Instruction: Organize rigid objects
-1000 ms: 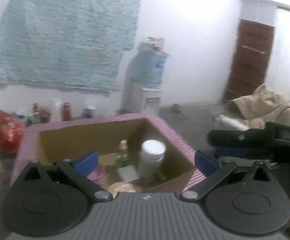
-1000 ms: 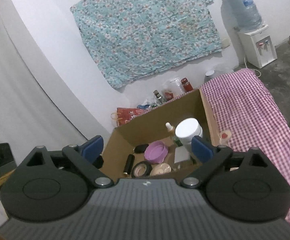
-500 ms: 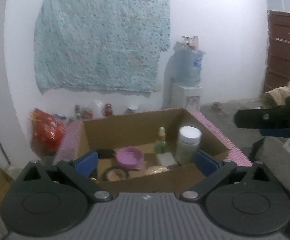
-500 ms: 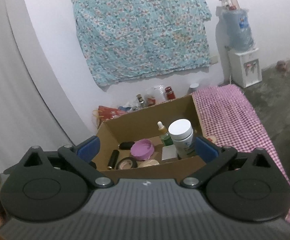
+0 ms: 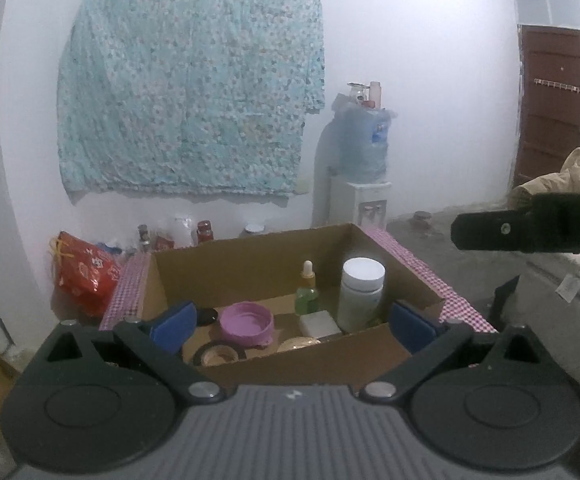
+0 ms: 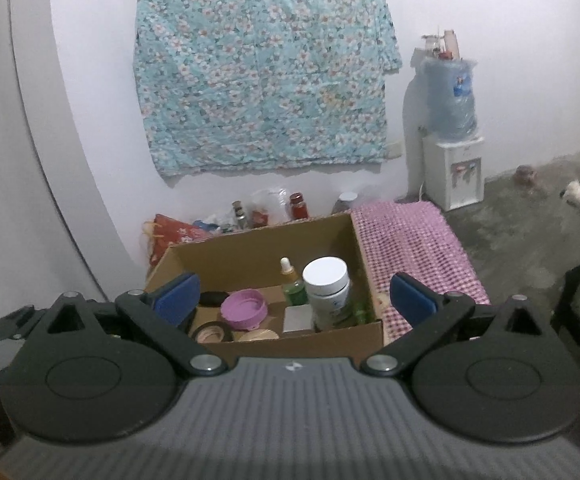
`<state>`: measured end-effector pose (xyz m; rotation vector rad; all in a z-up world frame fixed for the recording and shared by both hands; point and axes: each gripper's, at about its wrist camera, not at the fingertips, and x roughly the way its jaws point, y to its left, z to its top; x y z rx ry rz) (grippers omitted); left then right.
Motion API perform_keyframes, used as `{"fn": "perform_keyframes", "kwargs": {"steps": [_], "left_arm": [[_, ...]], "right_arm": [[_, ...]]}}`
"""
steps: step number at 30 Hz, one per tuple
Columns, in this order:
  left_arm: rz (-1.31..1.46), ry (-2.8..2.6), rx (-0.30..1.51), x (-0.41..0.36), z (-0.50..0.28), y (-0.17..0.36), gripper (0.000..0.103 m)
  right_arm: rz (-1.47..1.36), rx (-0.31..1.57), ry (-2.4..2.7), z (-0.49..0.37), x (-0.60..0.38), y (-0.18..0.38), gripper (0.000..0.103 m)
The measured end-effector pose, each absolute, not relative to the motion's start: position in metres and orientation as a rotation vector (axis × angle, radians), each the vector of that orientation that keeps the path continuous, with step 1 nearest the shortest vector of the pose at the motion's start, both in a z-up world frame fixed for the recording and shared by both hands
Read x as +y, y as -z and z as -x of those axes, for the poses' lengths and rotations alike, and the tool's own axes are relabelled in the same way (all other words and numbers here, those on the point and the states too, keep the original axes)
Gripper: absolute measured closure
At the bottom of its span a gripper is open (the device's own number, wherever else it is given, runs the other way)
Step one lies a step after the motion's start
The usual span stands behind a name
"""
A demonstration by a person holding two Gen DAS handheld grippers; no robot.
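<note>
An open cardboard box [image 5: 258,256] [image 6: 250,254] sits on a pink checked cloth [image 6: 410,240]. Inside it stand a white-lidded jar [image 5: 362,292] [image 6: 327,294] and a green dropper bottle [image 5: 307,292] [image 6: 292,282]. A purple lid [image 5: 245,323] [image 6: 244,309], a tape roll [image 5: 220,356] [image 6: 212,334], a white block [image 5: 319,323] [image 6: 298,319] and a black item [image 6: 212,299] lie beside them. My left gripper [image 5: 292,322] and right gripper [image 6: 294,296] are both open and empty, held back from the box's near side. The right gripper's body [image 5: 530,226] shows in the left wrist view.
A floral cloth [image 6: 262,68] hangs on the wall. A water dispenser [image 6: 452,140] stands at the right. Jars and bottles [image 6: 270,208] and a red bag [image 5: 84,272] sit behind the box. A brown door [image 5: 550,112] is far right. Grey floor lies right of the table.
Both grippers have pulled back and levelled out, so the box now sits farther away and centred. Both stayed open and empty.
</note>
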<state>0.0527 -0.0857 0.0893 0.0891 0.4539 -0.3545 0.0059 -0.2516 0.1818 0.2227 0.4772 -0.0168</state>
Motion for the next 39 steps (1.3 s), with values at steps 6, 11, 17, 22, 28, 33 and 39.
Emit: {"fn": "perform_keyframes", "kwargs": {"steps": [6, 11, 17, 22, 28, 33, 39], "left_arm": [[-0.05, 0.325, 0.496, -0.076, -0.059, -0.09, 0.0], [-0.063, 0.268, 0.526, -0.071, -0.064, -0.087, 0.0], [-0.045, 0.15, 0.561, -0.06, -0.078, -0.084, 0.0], [-0.026, 0.092, 0.625, -0.05, -0.092, -0.081, 0.0], [-0.022, 0.049, 0.657, -0.042, -0.1, -0.078, 0.0], [-0.03, 0.028, 0.69, -0.042, -0.104, -0.077, 0.0], [-0.034, 0.026, 0.728, -0.044, -0.108, -0.072, 0.0]], "right_arm": [[-0.088, 0.444, 0.084, -0.005, -0.234, -0.182, 0.001], [-0.001, 0.43, 0.143, -0.011, -0.222, -0.18, 0.001], [0.03, 0.486, 0.148, -0.026, -0.21, -0.169, 0.001], [0.025, 0.53, 0.135, -0.041, -0.202, -0.156, 0.001], [-0.028, 0.558, 0.092, -0.05, -0.206, -0.144, 0.001], [-0.045, 0.59, 0.097, -0.057, -0.213, -0.135, 0.001], [-0.09, 0.682, 0.082, -0.071, -0.213, -0.118, 0.001]]}}
